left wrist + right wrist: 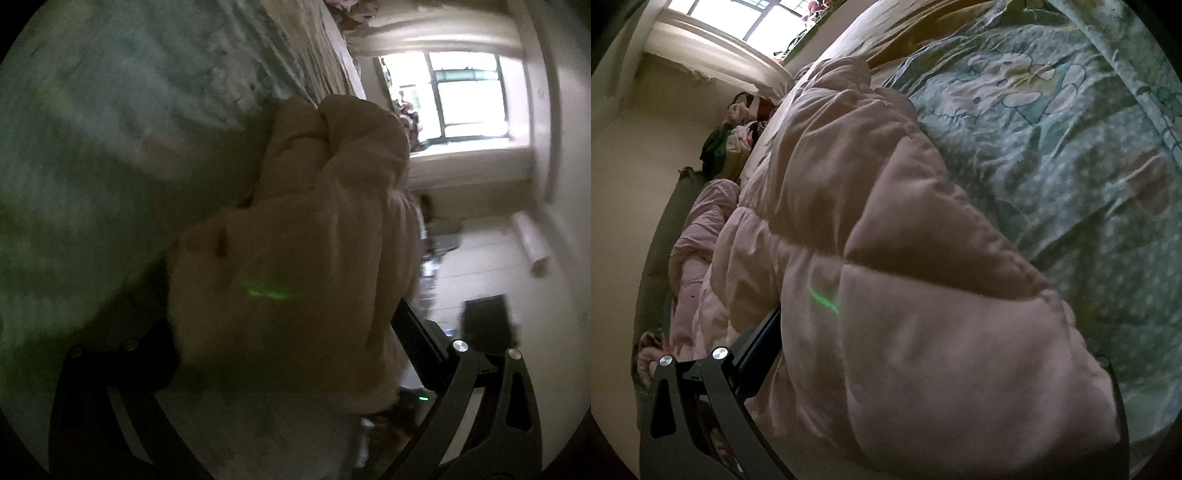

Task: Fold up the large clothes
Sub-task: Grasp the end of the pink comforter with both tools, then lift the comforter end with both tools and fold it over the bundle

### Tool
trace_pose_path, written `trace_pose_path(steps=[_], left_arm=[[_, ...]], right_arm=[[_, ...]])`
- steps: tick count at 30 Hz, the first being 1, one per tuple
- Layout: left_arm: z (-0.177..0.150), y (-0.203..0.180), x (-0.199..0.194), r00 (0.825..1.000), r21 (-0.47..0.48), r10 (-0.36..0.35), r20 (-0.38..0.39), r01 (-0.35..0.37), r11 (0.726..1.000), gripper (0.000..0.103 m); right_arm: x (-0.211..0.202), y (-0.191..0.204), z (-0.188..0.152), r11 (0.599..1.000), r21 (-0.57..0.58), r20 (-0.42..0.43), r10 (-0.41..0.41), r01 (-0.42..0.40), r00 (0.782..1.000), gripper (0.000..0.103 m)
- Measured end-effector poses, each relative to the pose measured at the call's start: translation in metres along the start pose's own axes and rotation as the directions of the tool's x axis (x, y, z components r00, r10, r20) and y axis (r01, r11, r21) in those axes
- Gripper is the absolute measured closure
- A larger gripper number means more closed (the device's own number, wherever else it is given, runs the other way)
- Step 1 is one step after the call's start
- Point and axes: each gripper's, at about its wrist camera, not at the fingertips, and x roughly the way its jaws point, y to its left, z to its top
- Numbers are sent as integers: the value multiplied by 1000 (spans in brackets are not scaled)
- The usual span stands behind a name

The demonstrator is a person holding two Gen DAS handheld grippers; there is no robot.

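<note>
The pale pink quilted puffer garment [886,258] is thick and padded, stitched into broad puffy panels with deep seams between them. It lies bunched in a long rumpled mound stretching away across the bed, its near end bulging up close and filling much of the right wrist view. In the left wrist view the same soft padded cloth [295,251] looks beige in dim light, gathered into a crumpled, creased lump with folds pinched at its top.

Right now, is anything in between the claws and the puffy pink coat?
Nothing visible. The coat fills the right claw and bunches in the left claw. Only the sheet lies beside it.
</note>
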Motion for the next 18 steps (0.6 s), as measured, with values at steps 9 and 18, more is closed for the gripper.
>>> trace_pose_path(steps=[9, 18], left_arm=[[3, -49, 20, 967, 199, 236, 99, -252, 947, 38], [-19, -112, -8, 940, 474, 251, 233, -335, 814, 72]], right_arm=[[-3, 35, -7, 988, -141, 48, -50, 57, 998, 45], [-36, 123, -42, 821, -516, 227, -144, 244, 963, 75]])
